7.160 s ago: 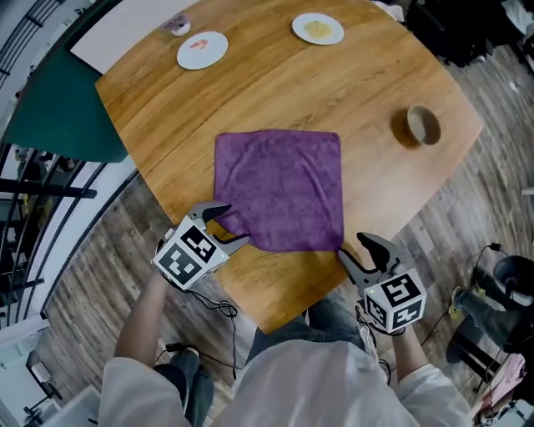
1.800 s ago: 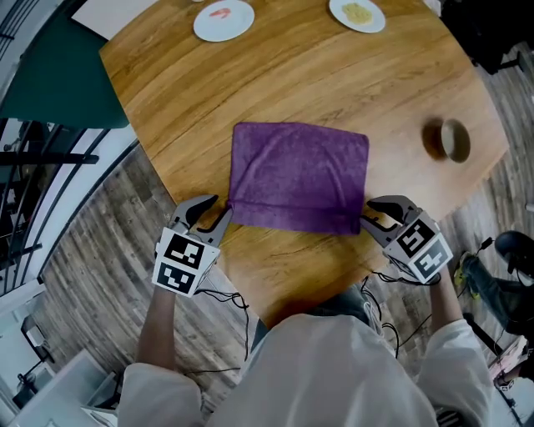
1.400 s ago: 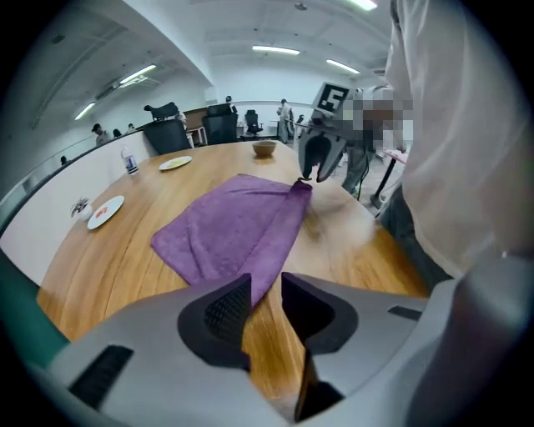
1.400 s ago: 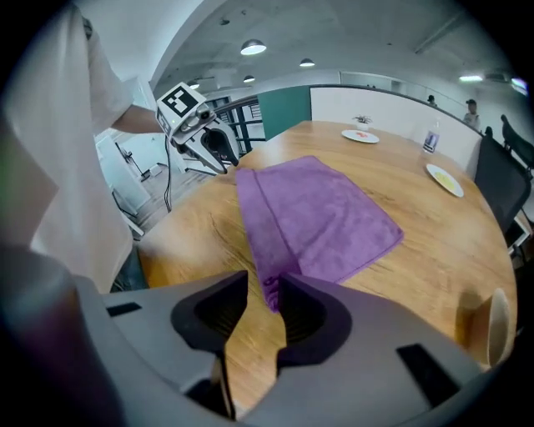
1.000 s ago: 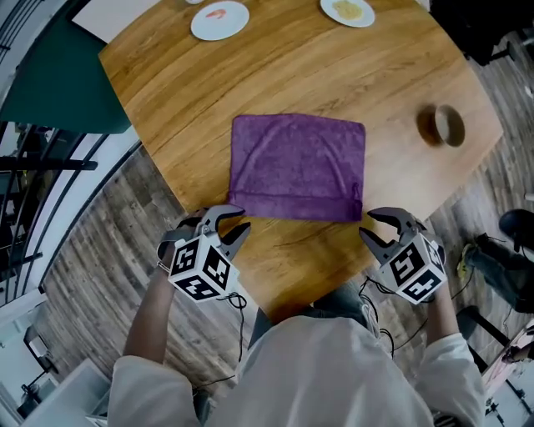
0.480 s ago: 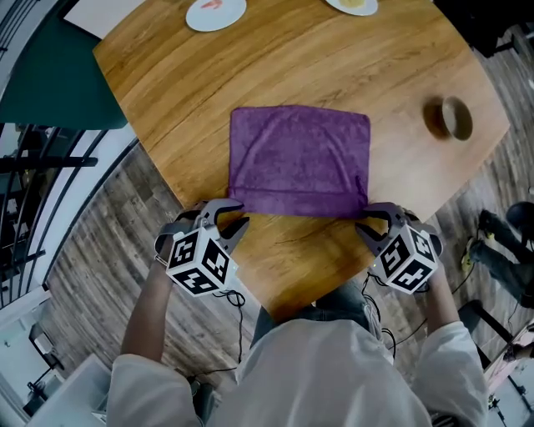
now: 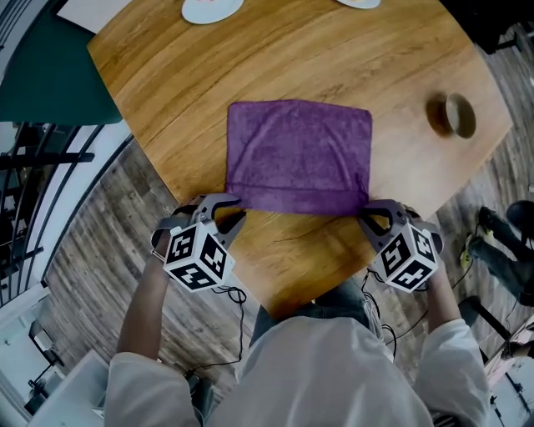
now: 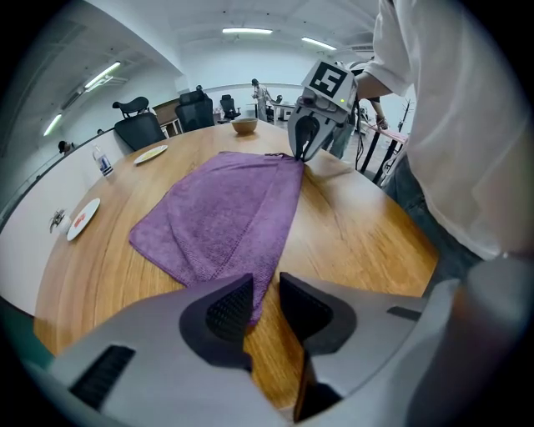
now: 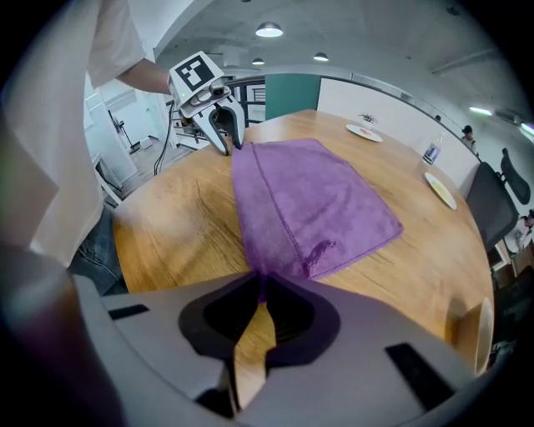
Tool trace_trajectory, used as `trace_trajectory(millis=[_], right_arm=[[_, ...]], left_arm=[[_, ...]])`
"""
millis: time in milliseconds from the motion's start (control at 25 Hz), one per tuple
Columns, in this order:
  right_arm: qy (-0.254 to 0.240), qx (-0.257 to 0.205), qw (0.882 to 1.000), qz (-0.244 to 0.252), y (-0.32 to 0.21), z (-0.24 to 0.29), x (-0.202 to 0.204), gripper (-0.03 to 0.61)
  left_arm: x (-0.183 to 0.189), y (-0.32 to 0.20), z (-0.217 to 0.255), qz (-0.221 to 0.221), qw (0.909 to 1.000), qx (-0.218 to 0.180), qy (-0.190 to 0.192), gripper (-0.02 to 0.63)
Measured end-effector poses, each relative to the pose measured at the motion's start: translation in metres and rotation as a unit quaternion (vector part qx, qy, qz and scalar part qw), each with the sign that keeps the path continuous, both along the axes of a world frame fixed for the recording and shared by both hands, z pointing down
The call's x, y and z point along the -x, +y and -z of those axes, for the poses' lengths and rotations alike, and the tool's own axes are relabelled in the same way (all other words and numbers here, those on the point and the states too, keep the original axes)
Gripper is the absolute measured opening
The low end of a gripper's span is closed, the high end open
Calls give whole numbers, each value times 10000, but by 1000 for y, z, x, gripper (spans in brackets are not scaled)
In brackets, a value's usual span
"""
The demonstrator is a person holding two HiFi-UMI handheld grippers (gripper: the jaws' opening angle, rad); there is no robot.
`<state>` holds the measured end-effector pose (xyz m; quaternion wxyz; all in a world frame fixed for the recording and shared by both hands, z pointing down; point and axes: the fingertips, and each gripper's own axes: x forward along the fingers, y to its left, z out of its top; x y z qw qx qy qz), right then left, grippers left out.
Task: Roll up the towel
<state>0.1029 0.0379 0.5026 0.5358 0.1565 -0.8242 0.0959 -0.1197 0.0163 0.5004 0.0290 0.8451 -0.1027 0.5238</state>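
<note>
The purple towel (image 7: 299, 150) lies flat on the round wooden table (image 7: 317, 50), its near edge folded over in a narrow band. My left gripper (image 7: 234, 208) sits at the near left corner. In the left gripper view its jaws (image 8: 265, 304) stand slightly apart, with the towel (image 8: 225, 217) corner reaching in beside one pad and wood showing in the gap. My right gripper (image 7: 369, 213) is at the near right corner. In the right gripper view its jaws (image 9: 262, 293) are closing, and the tips pinch the towel (image 9: 317, 200) corner.
A roll of tape (image 7: 450, 115) stands on the table at the right. A white plate (image 7: 209, 8) lies at the far edge. A teal panel (image 7: 50, 75) and wood floor lie beyond the table's left edge. The person's body is close to the near edge.
Both grippers have moved forward to the towel's near corners. The right jaws have closed on the right corner. The left jaws keep the same narrow gap.
</note>
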Motion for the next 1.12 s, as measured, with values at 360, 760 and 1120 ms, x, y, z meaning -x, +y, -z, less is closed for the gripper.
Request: trace_trajectory(millis=[360, 760, 1120], right_arm=[[-79, 82, 9998, -136, -1, 1, -1, 17], [-158, 434, 9989, -43, 24, 4, 0, 12], [-543, 729, 9956, -222, 23, 32, 1, 12]], left_arm=[[2, -8, 1, 152, 9997, -208, -55, 32], [2, 25, 7, 10, 9999, 94, -130, 25], [3, 29, 23, -40, 9974, 721, -60, 26]])
